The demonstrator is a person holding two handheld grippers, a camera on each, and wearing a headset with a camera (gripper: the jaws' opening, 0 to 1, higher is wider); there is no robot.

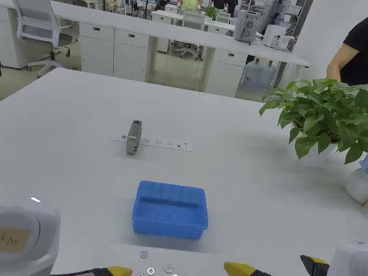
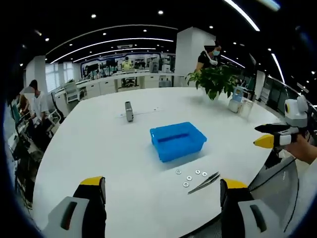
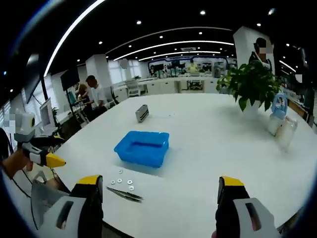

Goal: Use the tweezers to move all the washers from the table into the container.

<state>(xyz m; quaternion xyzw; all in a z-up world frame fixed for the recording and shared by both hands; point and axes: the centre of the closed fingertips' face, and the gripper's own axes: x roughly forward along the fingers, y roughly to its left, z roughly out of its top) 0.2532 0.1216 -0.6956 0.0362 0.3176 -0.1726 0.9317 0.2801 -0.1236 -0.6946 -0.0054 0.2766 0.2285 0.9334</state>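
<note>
The left hand-held gripper (image 2: 162, 183) and right hand-held gripper (image 3: 158, 181) both stood open, empty. The washers (image 2: 190, 176) lay by the tabletop's (image 2: 99, 148) near edge, tweezers (image 2: 204, 182) just beside, blue container (image 2: 177, 140) beyond. Grabbing the thin tweezers clumsily could sweep them or washers off that edge.

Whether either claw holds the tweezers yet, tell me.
No: the tweezers lie loose on the table beside the washers.

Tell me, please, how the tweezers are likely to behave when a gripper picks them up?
The tweezers look thin and lie flat on the smooth table, so getting a jaw under them may be awkward and they may slide. They look metallic and slim, so they are probably light and somewhat springy when squeezed.
</note>
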